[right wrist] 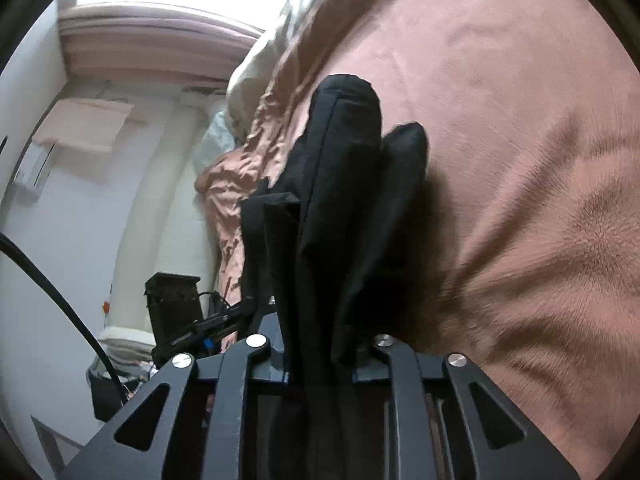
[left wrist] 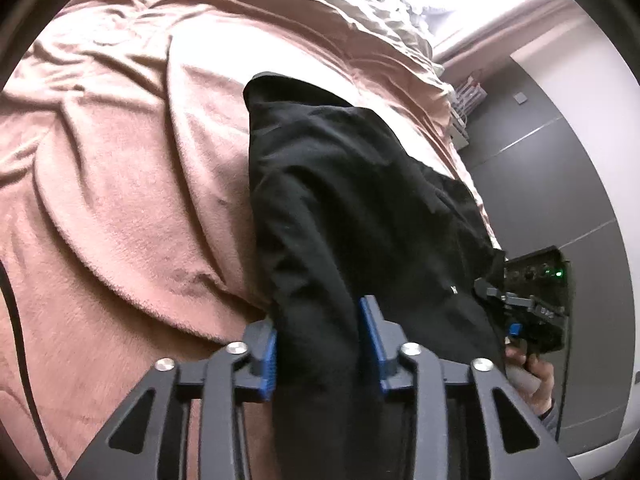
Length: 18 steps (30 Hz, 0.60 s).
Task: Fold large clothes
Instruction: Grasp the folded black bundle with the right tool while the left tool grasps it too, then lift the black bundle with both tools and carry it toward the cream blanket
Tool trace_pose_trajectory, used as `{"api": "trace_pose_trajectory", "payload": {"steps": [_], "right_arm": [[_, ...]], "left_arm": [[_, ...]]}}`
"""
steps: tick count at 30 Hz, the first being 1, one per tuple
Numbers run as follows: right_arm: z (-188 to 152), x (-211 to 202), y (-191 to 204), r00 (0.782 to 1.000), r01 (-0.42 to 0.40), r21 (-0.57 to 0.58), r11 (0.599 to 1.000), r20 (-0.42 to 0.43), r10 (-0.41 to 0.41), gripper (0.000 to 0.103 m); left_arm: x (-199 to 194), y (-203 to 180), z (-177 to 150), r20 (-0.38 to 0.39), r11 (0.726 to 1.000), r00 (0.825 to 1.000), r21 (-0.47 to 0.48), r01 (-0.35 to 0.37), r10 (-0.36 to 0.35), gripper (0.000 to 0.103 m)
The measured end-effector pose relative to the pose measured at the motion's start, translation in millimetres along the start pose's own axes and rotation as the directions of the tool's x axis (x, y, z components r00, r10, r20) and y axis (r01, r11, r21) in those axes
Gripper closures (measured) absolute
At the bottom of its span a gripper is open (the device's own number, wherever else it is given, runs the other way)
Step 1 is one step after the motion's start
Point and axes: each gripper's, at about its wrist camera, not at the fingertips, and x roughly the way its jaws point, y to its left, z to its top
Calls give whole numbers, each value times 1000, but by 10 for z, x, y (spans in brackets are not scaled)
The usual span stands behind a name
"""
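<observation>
Hanging between the two grippers, the black garment (left wrist: 352,200) is lifted a little above the bed, which is covered by a pink blanket (left wrist: 120,184). The left gripper (left wrist: 324,344) has its blue-padded fingers (left wrist: 269,354) closed on a thick bunch of the black cloth, and the cloth runs forward from them and drapes down toward the blanket. In the left wrist view the other gripper is seen at the right side, held by the person's hand (left wrist: 534,376), with the garment's far edge at it.

In the right wrist view the right gripper (right wrist: 320,364) is also clamped on the garment (right wrist: 344,200); several folded layers of black cloth pass between its fingers (right wrist: 382,360) and stand up in front of the camera. The pink blanket (right wrist: 520,160) fills the right part of this view. At the left there are a white wall (right wrist: 60,240) and a dark bin (right wrist: 106,396) on the floor. A black cable (right wrist: 52,288) crosses the lower left.
</observation>
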Motion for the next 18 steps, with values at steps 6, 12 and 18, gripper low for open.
{"api": "trace_pose_trajectory", "payload": {"steps": [6, 12, 18], "right_arm": [[-145, -133, 343, 998, 42, -78, 996, 44, -38, 88], [-431, -423, 630, 994, 59, -141, 988, 104, -44, 90], [-682, -863, 887, 983, 81, -194, 978, 179, -46, 90]], "left_arm": [[-289, -210, -87, 62, 999, 998, 27, 18, -20, 82], [-646, -543, -212, 111, 997, 992, 58, 54, -60, 84], [-814, -987, -317, 120, 989, 985, 93, 112, -123, 84]]}}
